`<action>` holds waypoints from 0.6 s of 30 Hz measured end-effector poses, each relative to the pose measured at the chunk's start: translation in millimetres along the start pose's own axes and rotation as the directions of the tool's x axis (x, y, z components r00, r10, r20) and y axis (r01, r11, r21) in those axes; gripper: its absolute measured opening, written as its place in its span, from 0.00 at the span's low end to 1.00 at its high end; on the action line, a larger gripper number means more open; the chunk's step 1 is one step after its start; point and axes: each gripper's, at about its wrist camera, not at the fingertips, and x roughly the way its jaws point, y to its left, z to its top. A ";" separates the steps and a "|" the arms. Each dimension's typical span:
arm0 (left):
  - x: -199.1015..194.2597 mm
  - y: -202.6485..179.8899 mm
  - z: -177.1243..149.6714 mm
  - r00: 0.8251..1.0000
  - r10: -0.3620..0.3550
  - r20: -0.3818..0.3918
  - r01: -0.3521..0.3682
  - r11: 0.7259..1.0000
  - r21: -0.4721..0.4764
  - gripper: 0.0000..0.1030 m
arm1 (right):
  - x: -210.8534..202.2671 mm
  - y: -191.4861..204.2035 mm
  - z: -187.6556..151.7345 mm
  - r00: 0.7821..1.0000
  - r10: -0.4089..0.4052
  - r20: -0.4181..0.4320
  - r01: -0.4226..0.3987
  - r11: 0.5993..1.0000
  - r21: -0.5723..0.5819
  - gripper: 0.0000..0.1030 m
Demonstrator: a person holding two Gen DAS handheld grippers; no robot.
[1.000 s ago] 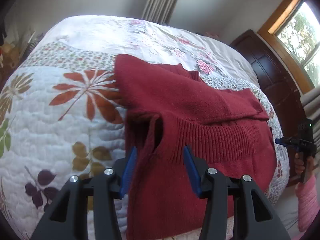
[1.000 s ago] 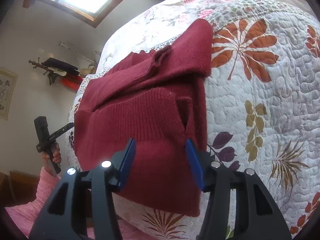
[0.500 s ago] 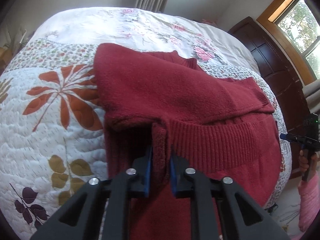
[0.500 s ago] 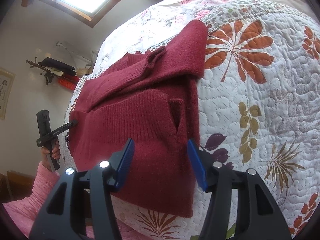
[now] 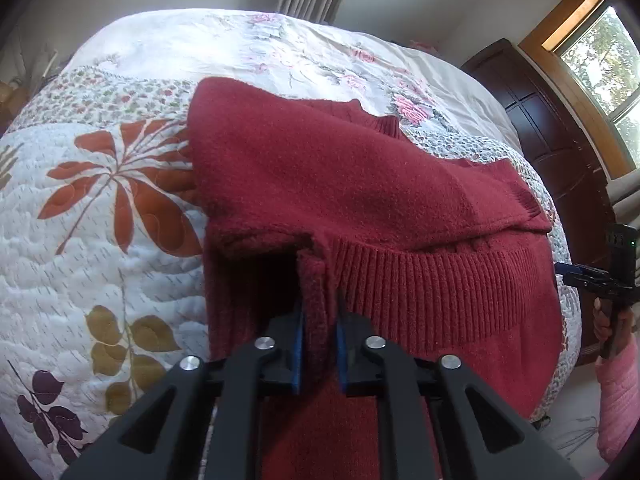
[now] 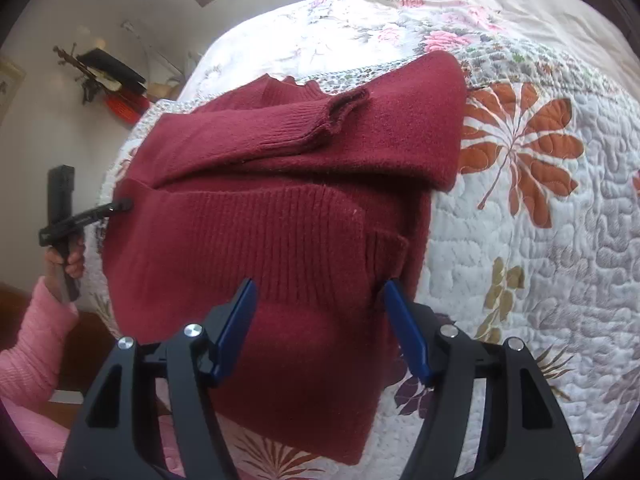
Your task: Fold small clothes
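Note:
A dark red knitted sweater (image 5: 360, 184) lies partly folded on the quilted bed (image 5: 100, 240), its hem hanging over the near edge. My left gripper (image 5: 319, 316) is shut on a raised fold of the ribbed hem beside a side slit. In the right wrist view the same sweater (image 6: 280, 220) has a sleeve cuff (image 6: 320, 124) laid across its top. My right gripper (image 6: 319, 292) is open, its blue pads straddling the ribbed hem near the other slit. The left gripper (image 6: 120, 205) shows at the sweater's left corner, and the right gripper (image 5: 568, 270) at its right edge.
The floral quilt (image 6: 540, 260) spreads wide around the sweater. A dark wooden cabinet (image 5: 552, 128) and a window (image 5: 600, 48) stand beyond the bed's right side. A wall shelf (image 6: 112, 76) holds dark items. A person's pink sleeve (image 6: 32, 344) is at the bed's near edge.
My left gripper went from open to shut on the hem fold and stays clamped, now closer in. My right gripper moved forward over the hem and remains open.

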 end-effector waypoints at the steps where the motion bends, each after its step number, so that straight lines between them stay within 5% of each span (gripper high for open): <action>1: 1.0 0.2 0.4 1.000 -0.002 -0.003 0.002 1.000 -0.002 0.20 | -1.5 3.4 0.5 1.000 -0.023 0.006 0.023 1.000 -0.016 0.64; 4: 6.8 -0.9 0.7 1.000 -0.010 -0.014 0.010 1.000 -0.005 0.28 | -5.1 8.5 1.4 1.000 -0.009 0.015 0.009 0.999 -0.053 0.68; 7: 12.3 -2.5 1.0 1.000 -0.001 -0.022 0.001 1.000 -0.003 0.29 | 0.0 4.0 3.4 0.998 -0.055 -0.006 0.054 0.998 -0.039 0.68; 11: 13.8 -1.7 0.6 1.000 -0.009 -0.019 0.009 1.000 -0.016 0.30 | -1.1 -1.3 -4.7 1.000 -0.020 -0.011 0.020 1.000 -0.009 0.68; 18: 12.0 -1.5 -0.8 1.000 -0.009 -0.023 0.009 1.000 -0.021 0.30 | 7.0 0.8 -10.0 1.000 0.018 -0.024 -0.019 1.000 -0.014 0.57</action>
